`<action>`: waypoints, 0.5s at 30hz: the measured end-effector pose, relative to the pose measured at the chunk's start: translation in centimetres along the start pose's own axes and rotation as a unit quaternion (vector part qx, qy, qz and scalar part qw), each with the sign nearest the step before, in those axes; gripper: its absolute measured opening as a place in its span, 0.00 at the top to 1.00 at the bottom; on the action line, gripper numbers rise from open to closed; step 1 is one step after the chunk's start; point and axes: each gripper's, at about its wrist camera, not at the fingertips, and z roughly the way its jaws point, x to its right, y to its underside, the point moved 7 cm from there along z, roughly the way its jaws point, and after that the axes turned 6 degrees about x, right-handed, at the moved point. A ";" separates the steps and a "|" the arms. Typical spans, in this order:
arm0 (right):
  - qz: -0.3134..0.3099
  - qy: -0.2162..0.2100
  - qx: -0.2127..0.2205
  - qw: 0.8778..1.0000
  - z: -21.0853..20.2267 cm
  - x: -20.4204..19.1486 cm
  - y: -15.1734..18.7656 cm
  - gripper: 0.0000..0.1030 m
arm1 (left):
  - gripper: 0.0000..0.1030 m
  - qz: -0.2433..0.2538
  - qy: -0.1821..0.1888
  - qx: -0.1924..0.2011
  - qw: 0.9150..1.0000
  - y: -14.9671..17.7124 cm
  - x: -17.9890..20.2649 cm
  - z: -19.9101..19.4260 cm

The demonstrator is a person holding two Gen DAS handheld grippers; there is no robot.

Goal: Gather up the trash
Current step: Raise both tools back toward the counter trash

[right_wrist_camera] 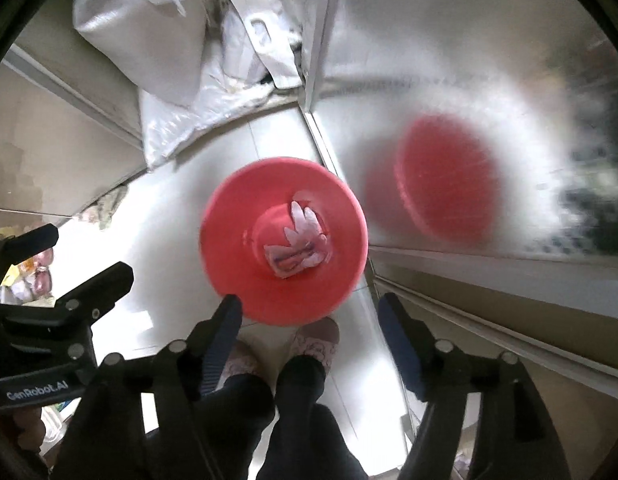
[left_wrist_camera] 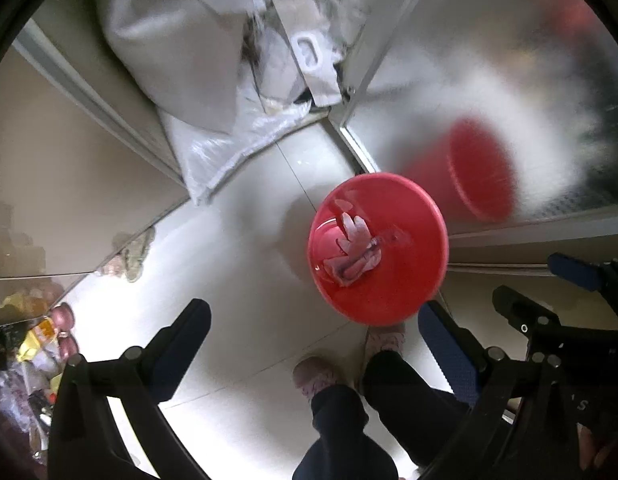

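Both grippers, left [left_wrist_camera: 313, 320] and right [right_wrist_camera: 309, 306], hang jaws apart and empty above the round red plastic bucket [left_wrist_camera: 379, 250] at twelve o'clock, crumpled pale pink trash [left_wrist_camera: 355, 246] lying inside.

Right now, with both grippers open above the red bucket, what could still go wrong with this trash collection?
1. The red bucket stands right at the person's slippers; a step forward could knock it over and spill the crumpled wrappers.
2. It sits beside the frosted glass door, so a tipped bucket could strike the glass.
3. Left gripper and right gripper hang close together, so they might collide on the next reach.
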 end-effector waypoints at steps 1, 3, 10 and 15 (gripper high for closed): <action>-0.001 -0.001 0.001 1.000 -0.9 0.0 0.0 0.30 | 0.00 0.000 0.001 0.002 1.000 -0.2 0.0 -1.6; -0.005 -0.002 0.007 1.000 -4.0 -0.1 -0.2 0.30 | 0.00 -0.003 0.007 0.011 1.000 -0.8 0.1 -5.4; -0.015 -0.009 0.069 0.997 -17.4 0.3 -2.1 0.22 | 0.00 0.004 0.003 0.067 0.998 -4.1 1.1 -18.2; -0.003 -0.010 0.115 0.993 -26.3 1.7 -3.3 0.21 | 0.00 0.019 0.005 0.107 0.994 -6.9 3.2 -27.4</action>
